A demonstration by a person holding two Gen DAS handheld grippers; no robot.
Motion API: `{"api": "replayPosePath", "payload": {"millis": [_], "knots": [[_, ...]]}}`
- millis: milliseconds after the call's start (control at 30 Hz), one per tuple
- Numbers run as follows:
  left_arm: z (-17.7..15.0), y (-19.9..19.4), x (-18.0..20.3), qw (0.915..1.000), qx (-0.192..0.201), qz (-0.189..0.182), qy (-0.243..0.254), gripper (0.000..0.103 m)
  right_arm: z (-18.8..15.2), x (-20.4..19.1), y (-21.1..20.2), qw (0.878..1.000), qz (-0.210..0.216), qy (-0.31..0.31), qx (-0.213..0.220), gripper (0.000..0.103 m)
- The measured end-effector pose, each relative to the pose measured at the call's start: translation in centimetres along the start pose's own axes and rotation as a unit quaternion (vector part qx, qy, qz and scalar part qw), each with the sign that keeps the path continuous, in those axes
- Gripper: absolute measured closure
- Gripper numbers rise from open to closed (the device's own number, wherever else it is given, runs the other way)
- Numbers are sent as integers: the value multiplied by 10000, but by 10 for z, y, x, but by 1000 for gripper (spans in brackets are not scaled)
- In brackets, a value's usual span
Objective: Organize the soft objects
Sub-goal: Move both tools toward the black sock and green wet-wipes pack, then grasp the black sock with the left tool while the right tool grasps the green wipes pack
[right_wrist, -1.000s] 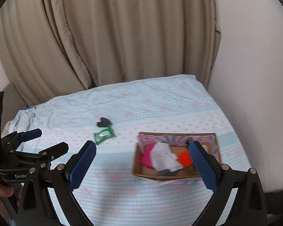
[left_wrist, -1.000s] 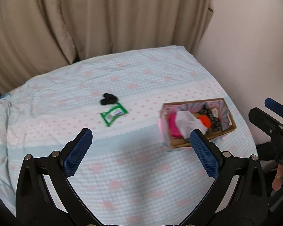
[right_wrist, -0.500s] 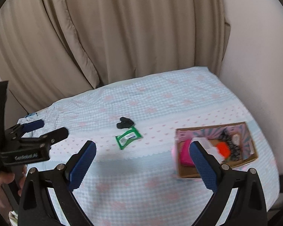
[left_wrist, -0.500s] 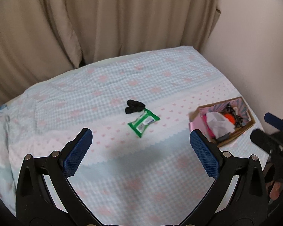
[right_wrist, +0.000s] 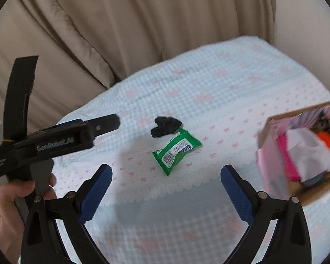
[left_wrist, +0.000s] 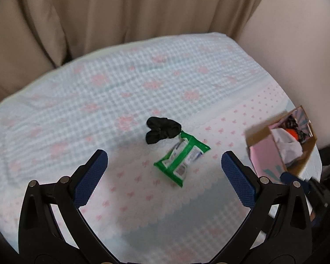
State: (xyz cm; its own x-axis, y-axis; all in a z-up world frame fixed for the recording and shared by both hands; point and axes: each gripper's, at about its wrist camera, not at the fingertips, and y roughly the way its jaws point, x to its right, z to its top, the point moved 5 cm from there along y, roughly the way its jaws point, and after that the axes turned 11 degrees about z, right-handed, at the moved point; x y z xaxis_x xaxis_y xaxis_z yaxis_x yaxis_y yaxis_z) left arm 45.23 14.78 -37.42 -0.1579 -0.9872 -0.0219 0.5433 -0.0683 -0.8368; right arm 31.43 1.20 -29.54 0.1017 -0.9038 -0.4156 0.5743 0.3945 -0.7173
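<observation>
A black bunched sock (left_wrist: 162, 129) (right_wrist: 165, 126) lies on the checked bedspread, touching a green wipes packet (left_wrist: 182, 161) (right_wrist: 176, 150) just in front of it. A cardboard box (left_wrist: 281, 145) (right_wrist: 301, 154) at the right holds pink, white, orange and dark soft items. My left gripper (left_wrist: 164, 171) is open and empty, above the cloth with the packet between its fingers' line of sight. My right gripper (right_wrist: 166, 186) is open and empty, short of the packet. The left gripper also shows in the right wrist view (right_wrist: 77, 132), held by a hand at the left.
The bed (left_wrist: 121, 83) has a light blue check cover with pink bows. Beige curtains (left_wrist: 143, 6) hang behind it. A pale wall (left_wrist: 297, 44) runs along the right side, close to the box.
Both grippers have swung left and moved in towards the sock and packet, which now sit near the centre. The box has slid to the right edge of both views. Both stay open.
</observation>
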Motion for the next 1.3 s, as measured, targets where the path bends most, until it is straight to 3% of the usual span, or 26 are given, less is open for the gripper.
{"api": "replayPosePath", "payload": {"millis": [300, 433, 567, 700, 800, 867, 967, 1300], "knots": [[8, 113, 14, 9994, -200, -194, 197, 2, -6, 37, 94, 9997, -75, 231, 1, 5], [11, 151, 24, 9989, -254, -199, 340, 10, -3, 52, 131, 9992, -137, 350, 106, 6], [8, 185, 27, 9984, -355, -193, 389, 22, 0, 68, 162, 9979, -149, 624, 76, 20], [3, 196, 30, 9977, -217, -44, 637, 33, 1, 75, 182, 9973, -158, 702, 119, 30], [4, 195, 34, 9965, -58, 4, 831, 53, 2, 73, 193, 9976, -282, 610, 138, 34], [6, 194, 34, 9963, -38, -32, 858, 77, 2, 70, 195, 9977, -391, 527, 176, 42], [7, 191, 34, 9960, -32, -21, 895, 88, 3, 73, 195, 9973, -402, 564, 235, 50], [2, 168, 20, 9972, 39, 120, 734, 90, 1, 74, 184, 9974, -343, 603, 174, 59]]}}
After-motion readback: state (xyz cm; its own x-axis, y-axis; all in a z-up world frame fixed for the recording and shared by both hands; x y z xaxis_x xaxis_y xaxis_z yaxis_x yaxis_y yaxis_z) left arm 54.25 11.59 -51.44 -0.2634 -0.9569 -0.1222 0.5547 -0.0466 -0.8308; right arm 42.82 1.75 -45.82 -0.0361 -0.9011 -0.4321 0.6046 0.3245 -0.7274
